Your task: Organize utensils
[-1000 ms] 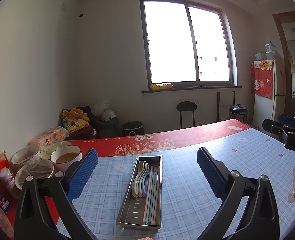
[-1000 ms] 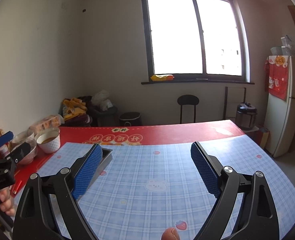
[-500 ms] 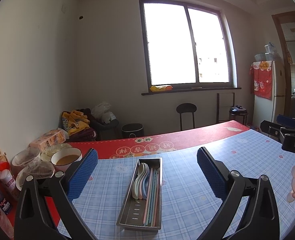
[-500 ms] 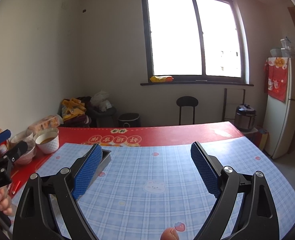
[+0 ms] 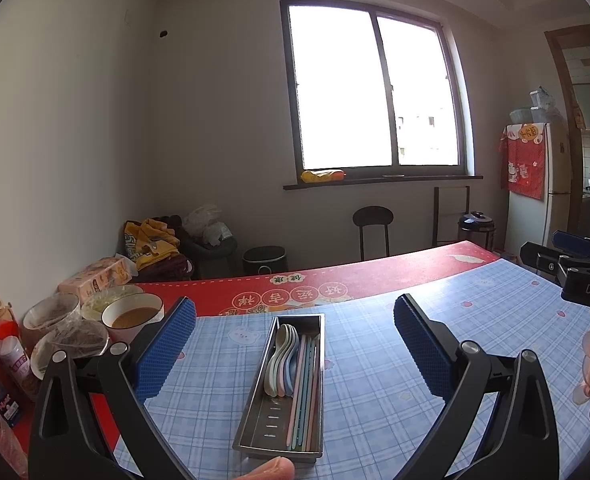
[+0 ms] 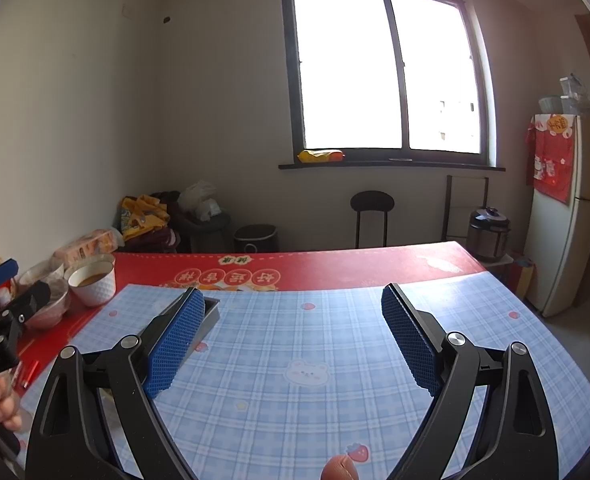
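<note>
A long steel utensil tray lies on the blue checked tablecloth, lengthwise away from me. Inside it are several stacked pastel spoons and several pastel chopsticks side by side. My left gripper hovers open above the tray, with nothing between its blue pads. My right gripper is open too, over bare cloth to the right of the tray. In the right wrist view only the tray's far corner shows behind the left pad. Each gripper appears at the edge of the other's view.
Bowls of food, one with brown soup, bottles and a tissue pack crowd the table's left end. A red mat runs along the far edge. Beyond stand a stool, a rice cooker and a fridge.
Both views have tilted up slightly, so the tray and table sit a little lower in frame. Both grippers stay open, and nothing on the table has moved.
</note>
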Available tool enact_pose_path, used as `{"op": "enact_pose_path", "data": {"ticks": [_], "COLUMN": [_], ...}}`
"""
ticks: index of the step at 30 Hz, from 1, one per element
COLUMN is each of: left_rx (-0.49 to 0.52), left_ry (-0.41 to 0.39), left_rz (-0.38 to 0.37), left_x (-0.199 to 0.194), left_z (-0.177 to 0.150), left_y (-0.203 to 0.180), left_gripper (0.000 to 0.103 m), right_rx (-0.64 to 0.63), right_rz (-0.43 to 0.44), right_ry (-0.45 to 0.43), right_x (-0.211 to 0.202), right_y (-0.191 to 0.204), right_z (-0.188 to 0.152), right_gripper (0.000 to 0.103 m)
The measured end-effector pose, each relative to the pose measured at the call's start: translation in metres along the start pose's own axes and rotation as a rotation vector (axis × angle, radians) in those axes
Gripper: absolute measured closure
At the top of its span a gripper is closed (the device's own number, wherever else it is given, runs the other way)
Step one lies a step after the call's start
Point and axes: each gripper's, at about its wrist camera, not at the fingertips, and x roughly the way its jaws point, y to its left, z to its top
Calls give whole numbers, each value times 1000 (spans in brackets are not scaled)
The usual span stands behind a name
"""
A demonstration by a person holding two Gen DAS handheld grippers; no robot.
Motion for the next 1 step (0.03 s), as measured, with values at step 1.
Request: {"op": "enact_pose_path", "data": {"ticks": [1], "left_rx": [1], "left_ry": [1], "left_rz": [-1], "left_x": [0], "left_z": [0], "left_y": [0], "left_gripper": [6], "right_rx": [0], "right_rz": [-1], "right_ry": [1], "right_x": [0], "right_y": [0], "right_z": [0], "right_gripper": [16]}}
